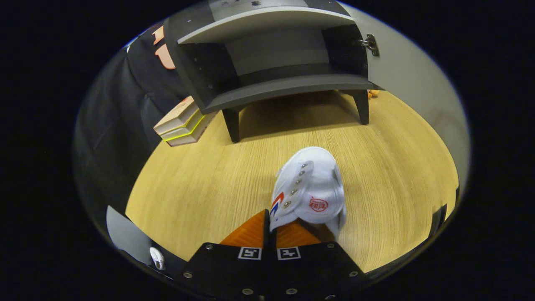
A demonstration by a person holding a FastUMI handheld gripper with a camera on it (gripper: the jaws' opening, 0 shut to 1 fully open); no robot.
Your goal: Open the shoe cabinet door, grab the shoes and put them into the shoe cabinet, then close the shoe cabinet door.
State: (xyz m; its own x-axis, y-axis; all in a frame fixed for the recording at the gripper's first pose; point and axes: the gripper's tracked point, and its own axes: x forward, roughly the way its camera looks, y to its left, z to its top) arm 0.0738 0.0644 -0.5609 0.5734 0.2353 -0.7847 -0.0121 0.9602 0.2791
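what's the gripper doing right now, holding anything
gripper: closed, both fingers pinching the side of the white canvas shoe, held above the light wooden floor.

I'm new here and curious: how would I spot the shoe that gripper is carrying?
On the wooden floor before the open shoe cabinet, look just ahead of the gripper. The white canvas shoe is pinched there, with metal eyelets and a red round badge.

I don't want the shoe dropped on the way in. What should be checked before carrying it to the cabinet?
1. Cabinet door open: ok.
2. Lower shelf free to take a shoe: ok.
3. Gripper shut on the white shoe: ok, fingers pinch its side wall.
4. Grip firm enough to hold: cannot tell, only an edge is held.
5. Wooden floor ahead free of obstacles: ok; the stacked boxes sit aside, left of the cabinet.
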